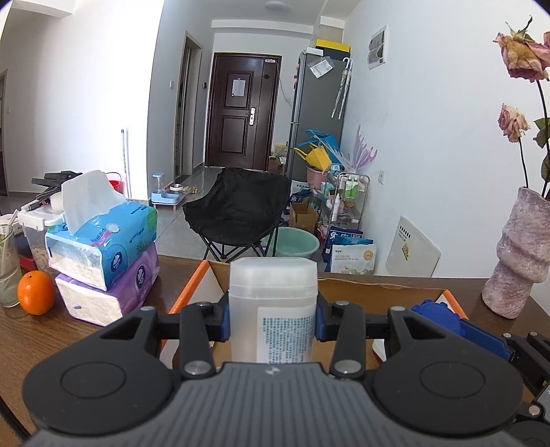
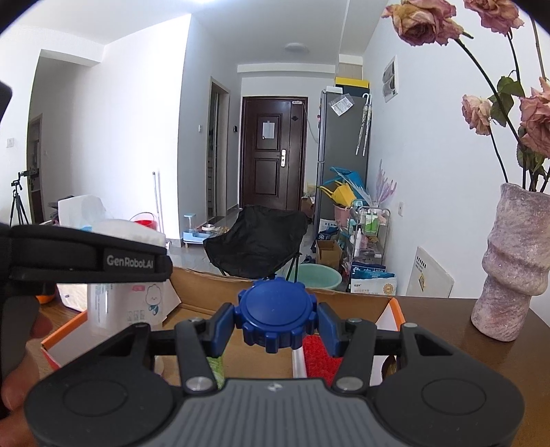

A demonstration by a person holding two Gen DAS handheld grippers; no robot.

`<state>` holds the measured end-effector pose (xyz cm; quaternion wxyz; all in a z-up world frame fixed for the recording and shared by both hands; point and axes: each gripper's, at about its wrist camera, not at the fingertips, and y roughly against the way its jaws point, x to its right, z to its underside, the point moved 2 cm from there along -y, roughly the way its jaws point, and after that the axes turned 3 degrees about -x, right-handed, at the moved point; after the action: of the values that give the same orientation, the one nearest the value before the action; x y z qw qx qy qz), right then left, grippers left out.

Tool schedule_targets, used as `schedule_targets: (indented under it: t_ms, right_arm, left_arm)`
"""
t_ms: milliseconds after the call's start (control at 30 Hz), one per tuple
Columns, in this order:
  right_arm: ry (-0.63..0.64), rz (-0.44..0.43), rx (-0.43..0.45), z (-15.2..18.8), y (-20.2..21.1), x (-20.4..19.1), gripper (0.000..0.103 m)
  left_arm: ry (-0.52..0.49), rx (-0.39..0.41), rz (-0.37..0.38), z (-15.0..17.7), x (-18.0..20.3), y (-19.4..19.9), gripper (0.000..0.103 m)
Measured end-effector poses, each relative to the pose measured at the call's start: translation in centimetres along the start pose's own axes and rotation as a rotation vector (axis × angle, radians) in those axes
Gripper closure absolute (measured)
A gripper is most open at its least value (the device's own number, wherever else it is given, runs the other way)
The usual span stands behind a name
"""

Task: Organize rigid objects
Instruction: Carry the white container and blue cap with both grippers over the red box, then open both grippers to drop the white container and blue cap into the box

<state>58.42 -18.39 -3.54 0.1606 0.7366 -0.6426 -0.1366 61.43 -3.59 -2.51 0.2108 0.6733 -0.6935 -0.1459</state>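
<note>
At the far left of the table [image 1: 41, 330] we see a glass [image 1: 8, 271] with a straw, then an orange [image 1: 36, 292] just beside it. Next come two stacked tissue packs [image 1: 103, 261], the blue one on the purple one, with a sheet standing up from the top pack. These sit close to the left wall of the cardboard box [image 1: 192, 285] with orange edges, which lies open in the middle of the table.

Our left hand-held gripper [image 1: 272, 319] is closed on a translucent white bottle [image 1: 273, 302], upright, its blue pads pressed against both sides, held above the box's left part. The bottle fills the middle of that view and hides much of the box floor behind it.

To its right, our right hand-held gripper [image 2: 275, 321] is clamped on a blue ridged cap [image 2: 276, 314], round face toward the camera, held above the box interior. Beneath it in the right wrist view we make out a green item [image 2: 215, 369], a white strip and a red item [image 2: 319, 357] in the box, partly covered by the gripper's fingers. The left gripper's body blocks the left of that view.

Farther right on the table stands a rough pink vase [image 2: 512, 261] holding dried roses [image 2: 422, 20], well apart from the box. Beyond the table we see a black folding chair [image 1: 237, 209] and a green basin [image 1: 295, 242] on the floor.
</note>
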Motion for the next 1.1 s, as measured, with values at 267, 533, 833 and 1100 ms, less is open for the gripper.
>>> schedule_targets:
  t_ms: [267,533,833,1100]
  right_arm:
    - [0.005,0.011,-0.020,-0.3,-1.0,0.1,0.052]
    - [0.022,0.042,-0.050,-0.4,-0.7,0.4,0.013]
    - [0.019,0.072,-0.040,-0.6,-0.5,1.3,0.000]
    - [0.019,0.073,-0.037,-0.6,-0.4,1.3,0.000]
  left_arm:
    - [-0.012,-0.040,0.005,0.1,-0.2,-1.6,0.060]
    - [-0.026,-0.021,-0.043,0.0,-0.4,-0.5,0.003]
    - [-0.020,-0.028,-0.060,-0.3,-0.9,-0.1,0.000]
    - [-0.014,-0.028,-0.050,-0.3,-1.2,0.2,0.000]
